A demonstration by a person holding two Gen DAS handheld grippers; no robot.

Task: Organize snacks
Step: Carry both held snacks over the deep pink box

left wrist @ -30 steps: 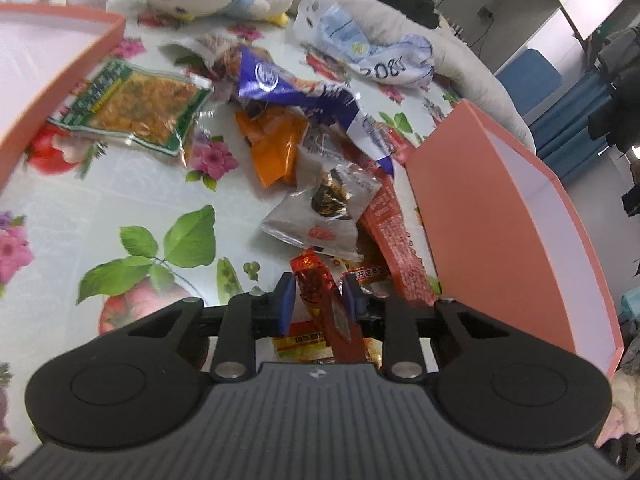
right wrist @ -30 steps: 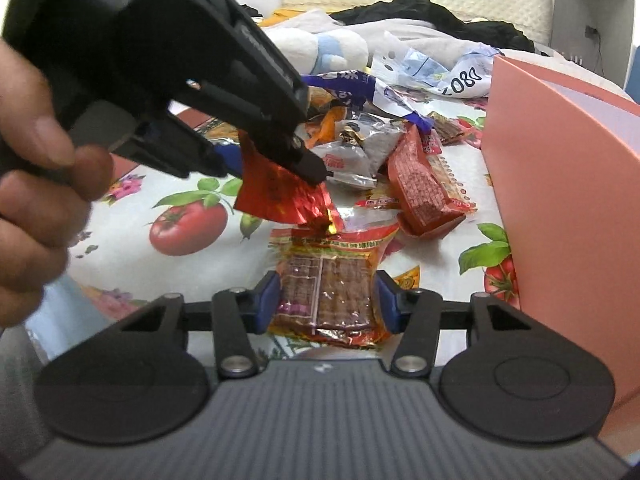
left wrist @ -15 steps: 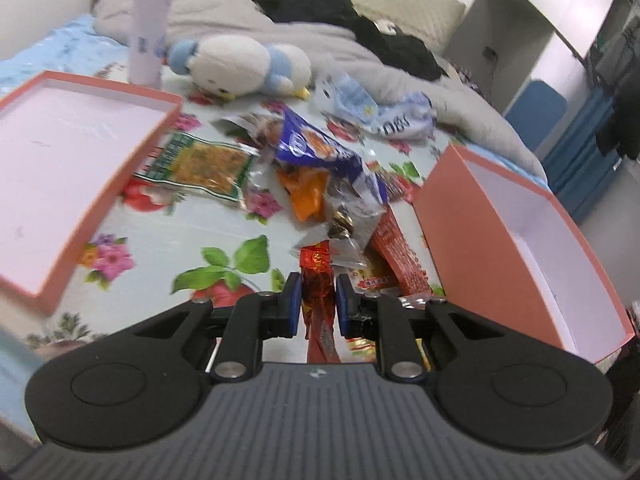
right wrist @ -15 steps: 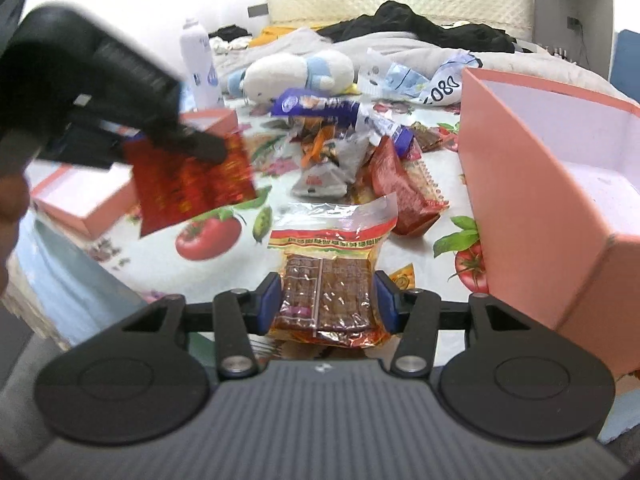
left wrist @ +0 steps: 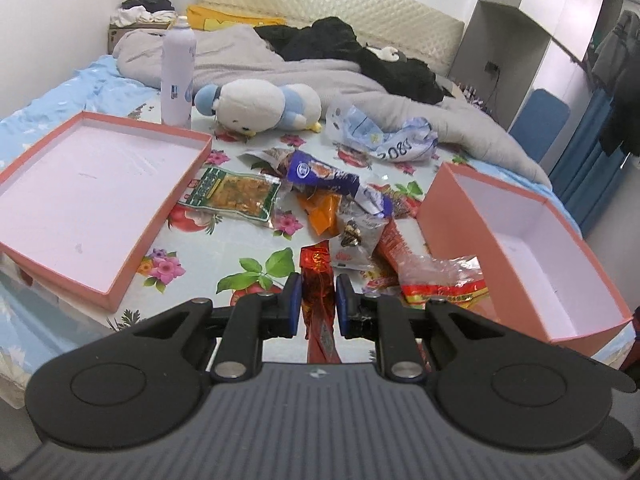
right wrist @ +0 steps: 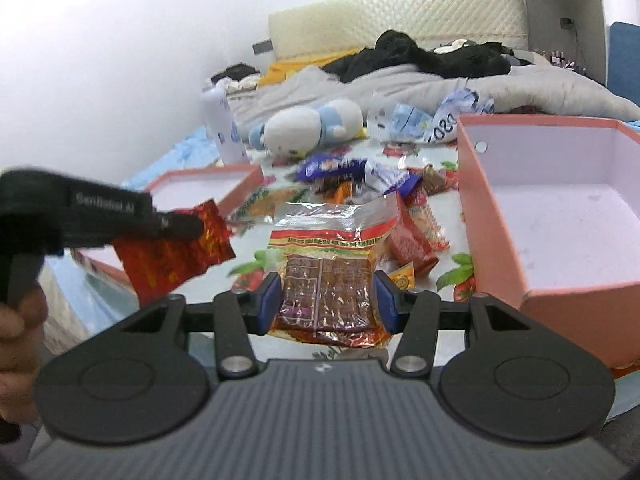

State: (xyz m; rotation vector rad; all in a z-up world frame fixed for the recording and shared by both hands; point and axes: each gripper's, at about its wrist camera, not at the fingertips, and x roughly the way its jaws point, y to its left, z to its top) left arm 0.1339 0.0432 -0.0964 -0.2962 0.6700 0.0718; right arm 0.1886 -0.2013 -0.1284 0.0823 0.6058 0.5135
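Left gripper (left wrist: pixel 316 304) pads clamp a shiny red foil snack packet (left wrist: pixel 317 280) edge-on, lifted off the table. Right gripper (right wrist: pixel 327 304) grips a clear brown-cake packet (right wrist: pixel 326 280) between its pads, airborne beside the deep pink box (right wrist: pixel 560 300).

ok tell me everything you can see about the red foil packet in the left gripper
The red foil packet is a flat, shiny, crinkled sachet, red with gold print too blurred to read. The left gripper, whose jaws have just been closing, is shut on it, pads pressing both faces. It hangs edge-on in the left wrist view, clear of the floral tablecloth, with nothing else touching it.
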